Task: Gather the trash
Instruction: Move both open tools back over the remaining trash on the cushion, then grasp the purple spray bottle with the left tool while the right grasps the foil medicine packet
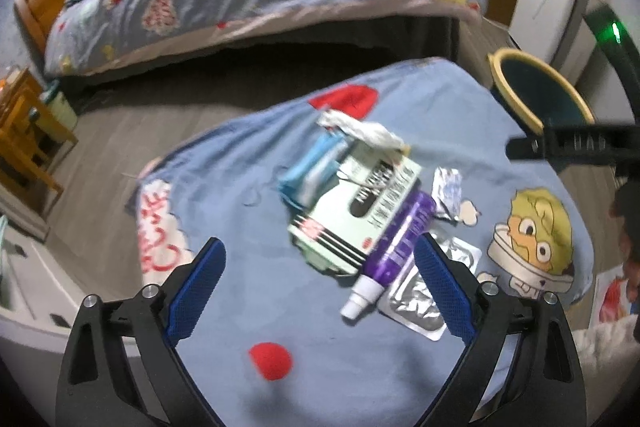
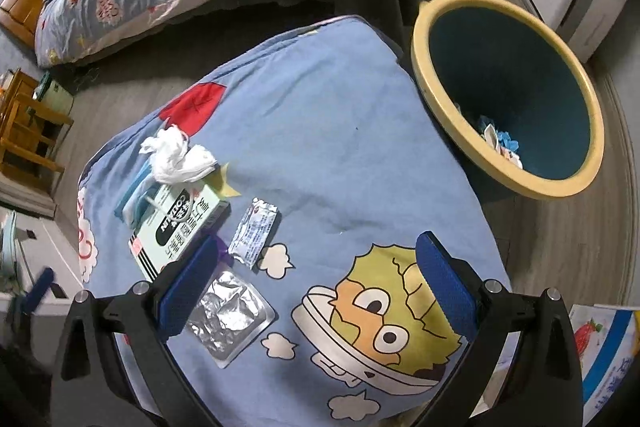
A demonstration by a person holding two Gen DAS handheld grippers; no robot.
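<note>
Both the left gripper (image 1: 320,291) and right gripper (image 2: 316,287) are held with jaws apart, empty. The purple tube (image 1: 400,247) should be pinched at its middle, then dropped in the bin (image 2: 432,27).

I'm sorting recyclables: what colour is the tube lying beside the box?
Purple with a white cap, the tube shows best in the left wrist view.

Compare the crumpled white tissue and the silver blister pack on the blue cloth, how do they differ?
The white tissue is soft, matte and bunched up; the blister pack is shiny foil and lies flat. The tissue rests partly on the green box, at the pile's far end; the blister pack lies directly on the blue cloth, nearest the cameras. Neither is held.
</note>
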